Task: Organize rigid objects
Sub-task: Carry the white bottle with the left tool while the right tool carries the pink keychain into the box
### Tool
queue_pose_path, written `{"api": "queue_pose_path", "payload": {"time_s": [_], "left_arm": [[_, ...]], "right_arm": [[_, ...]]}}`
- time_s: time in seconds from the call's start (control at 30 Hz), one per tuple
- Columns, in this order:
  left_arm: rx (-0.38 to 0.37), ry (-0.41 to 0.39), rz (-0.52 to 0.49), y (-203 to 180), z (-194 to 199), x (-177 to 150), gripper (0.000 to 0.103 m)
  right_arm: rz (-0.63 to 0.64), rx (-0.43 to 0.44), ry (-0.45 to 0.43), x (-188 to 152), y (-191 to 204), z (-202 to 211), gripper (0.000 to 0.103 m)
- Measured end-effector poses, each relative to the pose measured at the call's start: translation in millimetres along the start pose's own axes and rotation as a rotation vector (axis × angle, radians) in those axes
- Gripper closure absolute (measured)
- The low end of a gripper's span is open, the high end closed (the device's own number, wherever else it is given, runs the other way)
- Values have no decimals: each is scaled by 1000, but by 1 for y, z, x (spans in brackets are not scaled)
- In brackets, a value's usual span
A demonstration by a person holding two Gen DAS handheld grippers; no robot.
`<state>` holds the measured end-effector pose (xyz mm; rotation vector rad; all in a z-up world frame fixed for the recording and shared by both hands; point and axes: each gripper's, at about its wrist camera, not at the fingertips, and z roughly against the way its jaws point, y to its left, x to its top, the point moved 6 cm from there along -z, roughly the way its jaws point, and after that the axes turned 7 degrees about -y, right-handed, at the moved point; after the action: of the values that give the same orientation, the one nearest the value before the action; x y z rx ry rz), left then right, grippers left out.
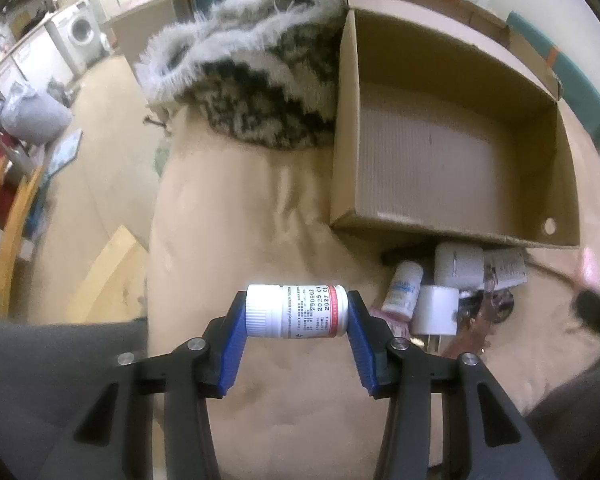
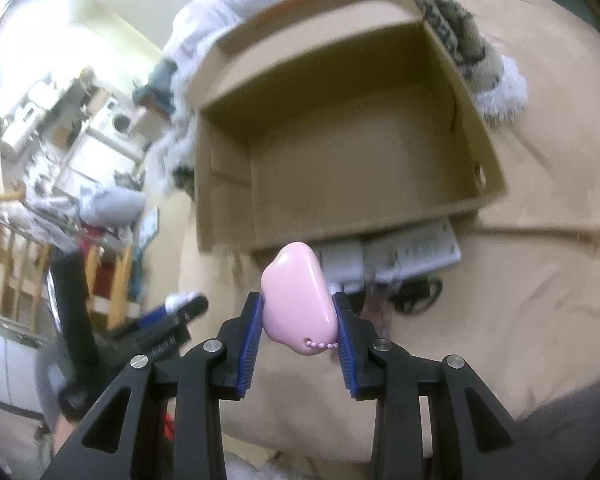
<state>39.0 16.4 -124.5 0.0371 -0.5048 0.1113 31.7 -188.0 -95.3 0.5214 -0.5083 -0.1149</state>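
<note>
My left gripper (image 1: 297, 312) is shut on a white pill bottle (image 1: 297, 311), held sideways above the beige cushion (image 1: 260, 420). An open cardboard box (image 1: 460, 236) stands ahead to the right, nothing showing inside it. Against its near wall lie a small white bottle (image 1: 403, 290), a white charger plug (image 1: 436, 310), a white box (image 1: 458, 266) and dark items. My right gripper (image 2: 299, 312) is shut on a pink cloud-shaped object (image 2: 298, 296) with a bead chain, raised in front of the cardboard box (image 2: 228, 232). The left gripper with the white bottle (image 2: 180, 308) shows at lower left, blurred.
A shaggy black-and-white blanket (image 1: 252, 80) lies behind and left of the box. A teal cushion (image 1: 568, 80) is at the right. Wooden chairs (image 1: 8, 208), a washing machine (image 1: 80, 30) and floor clutter sit far left. White packets (image 2: 412, 256) lie under the box's near edge.
</note>
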Motion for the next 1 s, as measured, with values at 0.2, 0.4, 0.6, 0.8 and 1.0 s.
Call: {"api": "queue_pose_path", "payload": {"time_s": [0.2, 0.4, 0.6, 0.8, 1.0], "left_arm": [[-48, 47, 18, -12, 2, 16, 60], [-59, -24, -7, -34, 11, 62, 60], [-84, -56, -74, -68, -2, 99, 60], [-35, -35, -175, -89, -33, 104, 60], [-40, 3, -237, -108, -57, 101, 60]], "right_arm": [[24, 1, -68, 50, -8, 2, 67], [34, -1, -107, 95, -14, -7, 67], [62, -25, -106, 115, -24, -39, 67], [98, -100, -57, 105, -40, -73, 67], [110, -155, 5, 102, -51, -92, 66]]}}
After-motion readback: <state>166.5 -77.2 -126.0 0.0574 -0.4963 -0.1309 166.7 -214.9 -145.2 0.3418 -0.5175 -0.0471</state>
